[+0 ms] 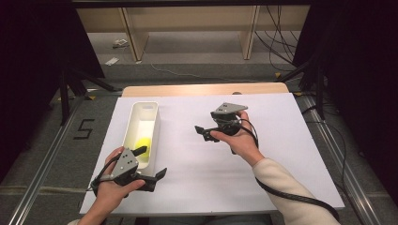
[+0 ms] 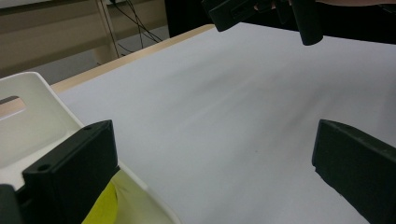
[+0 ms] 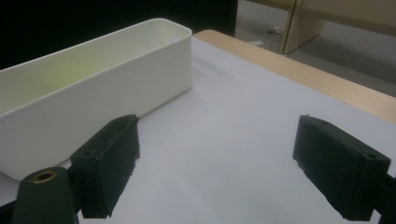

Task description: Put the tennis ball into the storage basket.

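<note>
2 hand-held grippers: both are spread wide with nothing between the jaws, so the yellow thing has to be reached before any grip.
Table point(image 1: 263, 154): its white sheet is bare around the work, which leaves free room to swing either hand.
Bin point(image 1: 141, 123): a long white tub on the left part of the table, open at the top, with tall thin walls; I would treat those walls as the main thing to avoid knocking.
Left hand-held gripper point(image 1: 153, 162): released, held at the near end of the bin, 1 jaw over the bin's opening and the other outside its wall above the table; in the left gripper view the near jaw sits just over the yellow.
Right hand-held gripper point(image 1: 204, 133): released, raised over the middle of the table, well apart from the bin, jaws pointing toward it.
Yellow thing point(image 1: 143, 143): it lies on the floor of the bin toward the near end; its exact kind is too blurred to tell.
Doing it well: judged from this, bring both left jaws inside the walls, descend straight, and close only once the yellow lies between them.
Risk: a jaw catching the rim could tip or slide the light bin.
</note>
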Action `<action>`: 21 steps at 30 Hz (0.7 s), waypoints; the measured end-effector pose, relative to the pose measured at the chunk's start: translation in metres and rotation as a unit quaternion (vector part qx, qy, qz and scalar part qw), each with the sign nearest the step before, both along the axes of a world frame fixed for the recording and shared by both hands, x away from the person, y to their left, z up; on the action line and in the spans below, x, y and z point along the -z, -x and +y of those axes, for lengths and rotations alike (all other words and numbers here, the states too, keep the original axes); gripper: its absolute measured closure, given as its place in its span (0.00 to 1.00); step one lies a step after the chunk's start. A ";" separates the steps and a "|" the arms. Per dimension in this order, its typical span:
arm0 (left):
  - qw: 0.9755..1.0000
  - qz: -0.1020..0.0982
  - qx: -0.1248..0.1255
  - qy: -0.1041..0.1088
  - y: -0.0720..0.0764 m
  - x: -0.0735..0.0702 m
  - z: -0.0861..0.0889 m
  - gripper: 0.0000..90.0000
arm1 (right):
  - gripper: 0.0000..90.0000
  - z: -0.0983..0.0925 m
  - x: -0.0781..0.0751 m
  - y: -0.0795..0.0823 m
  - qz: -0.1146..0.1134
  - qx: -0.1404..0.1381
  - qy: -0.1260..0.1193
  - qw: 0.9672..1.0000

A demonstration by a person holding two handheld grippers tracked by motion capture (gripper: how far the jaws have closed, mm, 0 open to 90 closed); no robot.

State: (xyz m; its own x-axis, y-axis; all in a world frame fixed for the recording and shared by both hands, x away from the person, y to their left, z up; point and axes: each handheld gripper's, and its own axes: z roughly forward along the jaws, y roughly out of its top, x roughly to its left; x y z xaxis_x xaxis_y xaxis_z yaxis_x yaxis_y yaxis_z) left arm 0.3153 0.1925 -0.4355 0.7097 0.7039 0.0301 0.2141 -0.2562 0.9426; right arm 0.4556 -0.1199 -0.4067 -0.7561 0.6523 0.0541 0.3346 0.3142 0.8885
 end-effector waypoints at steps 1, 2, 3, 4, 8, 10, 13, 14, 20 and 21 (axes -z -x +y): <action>1.000 0.000 0.000 0.000 0.000 0.000 0.000 0.00 | 0.17 -0.001 0.000 0.001 0.000 0.001 -0.001 1.000; 1.000 0.000 0.000 0.000 0.000 0.000 0.000 0.00 | 0.17 -0.003 0.000 0.001 -0.001 0.000 0.000 1.000; 1.000 0.000 0.000 0.000 0.000 0.000 0.000 0.00 | 0.17 -0.004 0.000 0.001 -0.001 0.003 0.000 1.000; 1.000 0.001 0.000 -0.001 0.000 0.000 0.000 0.00 | 0.17 -0.006 0.000 0.002 -0.001 0.003 0.000 1.000; 1.000 0.001 0.000 -0.001 0.000 0.000 0.000 0.00 | 0.17 -0.013 0.001 0.004 0.000 0.008 -0.001 1.000; 1.000 0.001 0.000 -0.001 0.000 0.000 0.000 0.00 | 0.17 -0.016 0.001 0.005 0.000 0.011 -0.001 1.000; 1.000 0.001 -0.001 -0.002 0.000 0.000 0.000 0.00 | 0.17 -0.022 0.002 0.007 0.000 0.016 -0.001 1.000; 1.000 0.001 -0.001 -0.002 0.000 0.000 0.000 0.00 | 0.17 -0.024 0.001 0.007 0.000 0.018 -0.001 1.000; 1.000 0.001 -0.001 -0.001 0.000 0.000 0.000 0.00 | 0.17 -0.037 0.001 0.011 -0.001 0.028 -0.002 1.000; 1.000 0.001 -0.001 -0.001 0.000 0.000 0.000 0.00 | 0.17 -0.039 0.001 0.012 -0.001 0.030 -0.003 1.000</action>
